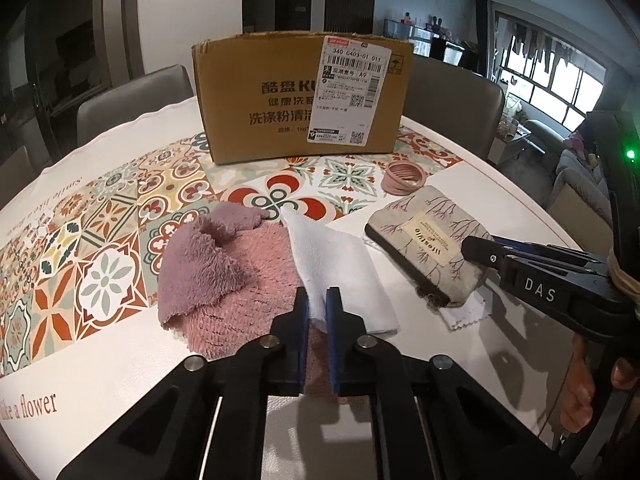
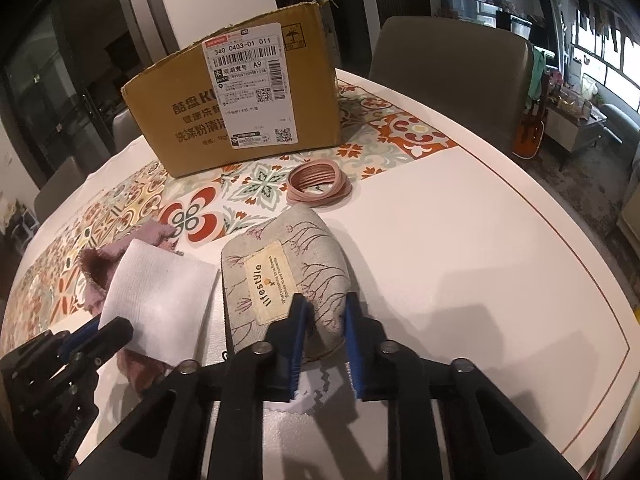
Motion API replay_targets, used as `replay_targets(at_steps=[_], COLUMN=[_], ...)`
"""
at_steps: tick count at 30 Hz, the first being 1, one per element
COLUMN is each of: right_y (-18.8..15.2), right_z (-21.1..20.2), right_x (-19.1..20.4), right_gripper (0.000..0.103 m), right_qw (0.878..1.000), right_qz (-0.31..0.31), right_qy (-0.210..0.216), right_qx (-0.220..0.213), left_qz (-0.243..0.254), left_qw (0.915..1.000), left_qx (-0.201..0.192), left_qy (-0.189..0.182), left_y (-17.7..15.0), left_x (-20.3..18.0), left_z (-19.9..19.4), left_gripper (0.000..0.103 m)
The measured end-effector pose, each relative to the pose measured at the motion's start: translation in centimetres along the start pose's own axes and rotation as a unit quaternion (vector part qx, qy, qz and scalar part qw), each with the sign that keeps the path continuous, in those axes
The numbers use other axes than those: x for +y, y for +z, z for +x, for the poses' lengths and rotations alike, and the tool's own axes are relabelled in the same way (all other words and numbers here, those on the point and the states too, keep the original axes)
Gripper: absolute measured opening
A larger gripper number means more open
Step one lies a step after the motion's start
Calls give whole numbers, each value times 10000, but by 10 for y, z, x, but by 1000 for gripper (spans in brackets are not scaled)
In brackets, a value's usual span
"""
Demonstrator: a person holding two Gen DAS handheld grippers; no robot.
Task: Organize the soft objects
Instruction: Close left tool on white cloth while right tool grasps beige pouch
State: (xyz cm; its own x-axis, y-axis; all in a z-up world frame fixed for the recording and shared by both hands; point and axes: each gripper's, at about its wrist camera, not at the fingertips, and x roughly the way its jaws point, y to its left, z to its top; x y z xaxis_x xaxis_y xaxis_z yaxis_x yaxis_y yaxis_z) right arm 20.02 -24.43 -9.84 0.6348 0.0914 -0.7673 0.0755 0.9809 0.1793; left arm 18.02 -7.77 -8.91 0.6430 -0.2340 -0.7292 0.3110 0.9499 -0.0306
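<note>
My left gripper [image 1: 318,300] is shut on a white cloth [image 1: 340,264], lifting one edge above a pink fluffy towel [image 1: 224,264] on the table. The cloth also shows in the right wrist view [image 2: 160,296], with the left gripper [image 2: 96,332] at its lower corner. My right gripper [image 2: 326,308] is shut on a grey fabric pouch [image 2: 288,276] with a "lifestyle" label. The pouch also shows in the left wrist view [image 1: 432,240], with the right gripper [image 1: 476,250] at its near end. A small white zigzag-edged cloth [image 2: 316,392] lies under the pouch.
A cardboard box [image 1: 300,96] stands at the back on the patterned table runner [image 1: 100,240]. A stack of pink hair bands [image 2: 318,182] lies in front of it. Chairs [image 2: 452,48] stand behind the round white table [image 2: 500,260].
</note>
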Motion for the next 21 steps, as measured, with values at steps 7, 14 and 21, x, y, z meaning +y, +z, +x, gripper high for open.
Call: replay_targets(at_steps=[7,14,21], right_y=[4,8,12], right_z=[-14,-29,-45], right_x=[6,8,10], right_gripper=[13,12,12], right_qw=[9997,9992,9984], right_qz=[-165,-201,-217], right_qy=[3,33,50], right_qx=[-156,-335,-527], left_qz=[27,71,116], left_qw=[9998,9991,9978], left_qx=[-206,-429,-651], left_qy=[-20,-22,-7], left_y=[6,12,18], left_x=[-3,-6,-8], left_z=[-13,-28,-43], left_gripper=[8,7,7])
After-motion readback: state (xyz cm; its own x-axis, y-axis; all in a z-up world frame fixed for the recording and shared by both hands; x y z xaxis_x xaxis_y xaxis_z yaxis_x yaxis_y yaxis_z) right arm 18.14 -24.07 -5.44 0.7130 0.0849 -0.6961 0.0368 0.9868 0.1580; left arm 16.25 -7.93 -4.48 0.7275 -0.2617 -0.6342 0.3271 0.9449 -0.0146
